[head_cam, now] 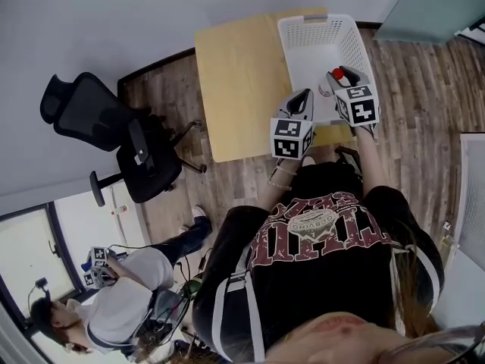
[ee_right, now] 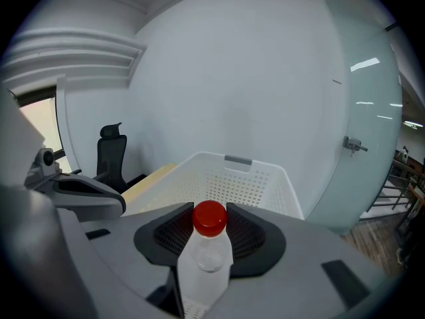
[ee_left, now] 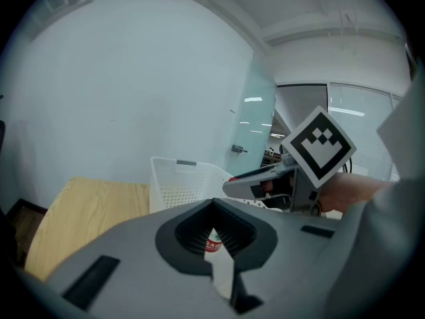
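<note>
A clear plastic bottle [ee_right: 208, 261] with a red cap [ee_right: 210, 218] stands upright between the jaws of my right gripper [ee_right: 210, 230], which is shut on it. In the head view that gripper [head_cam: 340, 80] holds the bottle [head_cam: 338, 74] over the near end of a white perforated basket [head_cam: 286, 35] on a light wooden table [head_cam: 235, 82]. My left gripper [head_cam: 305, 97] hovers just left of it above the table's near edge. Its jaws [ee_left: 214, 208] are shut with nothing in them. Through the slit between them shows a bit of the bottle's red label [ee_left: 212, 246].
The basket [ee_right: 246, 171] looks empty inside. A black office chair [head_cam: 114, 127] stands left of the table. Another person [head_cam: 121, 309] sits at the lower left with grippers in hand. A glass partition [ee_left: 255, 138] rises behind the basket.
</note>
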Demonstrator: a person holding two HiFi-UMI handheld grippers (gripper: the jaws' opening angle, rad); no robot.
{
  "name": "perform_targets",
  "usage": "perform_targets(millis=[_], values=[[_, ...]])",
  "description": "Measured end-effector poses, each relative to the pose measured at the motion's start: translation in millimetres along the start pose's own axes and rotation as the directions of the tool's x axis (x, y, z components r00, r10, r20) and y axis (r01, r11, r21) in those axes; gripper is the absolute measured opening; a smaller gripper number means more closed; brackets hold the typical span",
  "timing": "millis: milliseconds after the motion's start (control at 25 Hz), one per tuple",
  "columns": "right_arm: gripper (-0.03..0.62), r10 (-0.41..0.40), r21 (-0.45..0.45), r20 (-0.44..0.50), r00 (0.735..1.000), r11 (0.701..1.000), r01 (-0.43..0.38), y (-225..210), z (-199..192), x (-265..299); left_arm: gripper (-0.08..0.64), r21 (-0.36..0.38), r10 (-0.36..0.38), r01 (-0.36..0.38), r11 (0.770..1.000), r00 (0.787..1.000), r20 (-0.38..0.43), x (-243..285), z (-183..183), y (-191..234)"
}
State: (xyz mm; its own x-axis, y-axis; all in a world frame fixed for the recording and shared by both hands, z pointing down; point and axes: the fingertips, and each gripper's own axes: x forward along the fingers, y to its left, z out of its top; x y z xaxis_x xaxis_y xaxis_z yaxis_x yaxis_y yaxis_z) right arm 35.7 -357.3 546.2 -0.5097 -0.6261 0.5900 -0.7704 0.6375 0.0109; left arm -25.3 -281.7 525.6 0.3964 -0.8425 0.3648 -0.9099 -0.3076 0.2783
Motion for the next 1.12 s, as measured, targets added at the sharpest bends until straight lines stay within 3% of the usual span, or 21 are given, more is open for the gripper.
perform_targets(millis=[360, 1120], values=[[0.164, 0.036, 0.029, 0.072, 0.997, 0.999, -0.038, 5, 18, -27, 0.046, 0.017, 0.000, 0.000, 1.000, 1.000, -0.007, -1, 0, -10], [0.164, 0.051, -0.011, 0.217, 0.975, 0.999, -0.050, 13, 59, -93, 0.046, 0.048, 0.001, -0.002, 0.999, 0.999, 0.032, -17, 2, -27]])
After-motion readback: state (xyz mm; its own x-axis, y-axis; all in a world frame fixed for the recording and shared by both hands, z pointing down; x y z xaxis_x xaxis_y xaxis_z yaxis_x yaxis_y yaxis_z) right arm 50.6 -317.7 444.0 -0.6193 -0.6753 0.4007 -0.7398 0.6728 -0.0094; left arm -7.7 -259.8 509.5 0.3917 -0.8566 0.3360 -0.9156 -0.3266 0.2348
